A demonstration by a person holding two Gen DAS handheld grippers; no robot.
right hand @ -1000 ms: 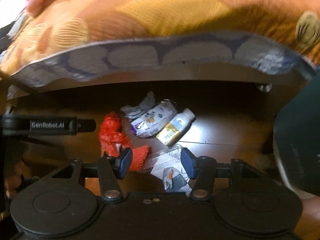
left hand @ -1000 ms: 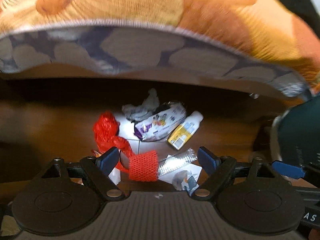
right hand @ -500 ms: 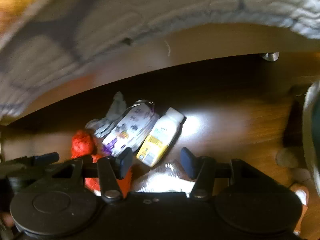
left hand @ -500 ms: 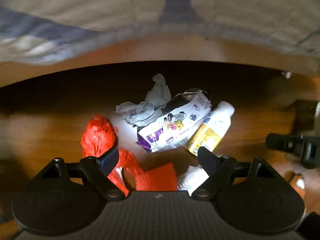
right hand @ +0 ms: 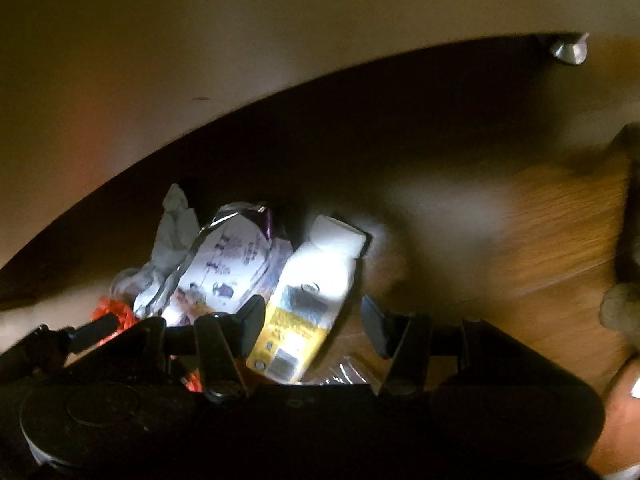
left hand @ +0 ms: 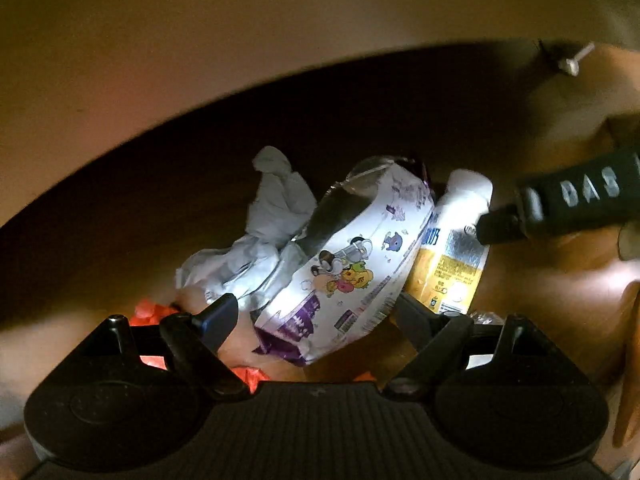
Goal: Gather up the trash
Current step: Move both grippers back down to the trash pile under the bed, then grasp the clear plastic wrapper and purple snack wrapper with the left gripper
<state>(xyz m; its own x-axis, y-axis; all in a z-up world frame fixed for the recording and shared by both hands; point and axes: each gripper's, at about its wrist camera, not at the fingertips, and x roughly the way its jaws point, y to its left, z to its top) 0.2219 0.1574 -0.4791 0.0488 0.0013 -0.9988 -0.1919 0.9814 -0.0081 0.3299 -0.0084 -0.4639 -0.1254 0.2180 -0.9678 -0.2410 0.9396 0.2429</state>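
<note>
Dim warm light, deep shadow under furniture, glare on litter, blurred fisheye edges

Trash is heaped on the wood floor: crumpled grey tissue [left hand: 276,224], white cartoon-printed wrapper [left hand: 352,268] lying tilted, white bottle with yellow label [left hand: 452,256] flat beside it, orange netting [left hand: 150,314] partly hidden

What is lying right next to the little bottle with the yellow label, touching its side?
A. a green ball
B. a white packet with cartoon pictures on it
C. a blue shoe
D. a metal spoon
B: the white packet with cartoon pictures leans against the side of the bottle, both lying on the wooden floor.
</note>
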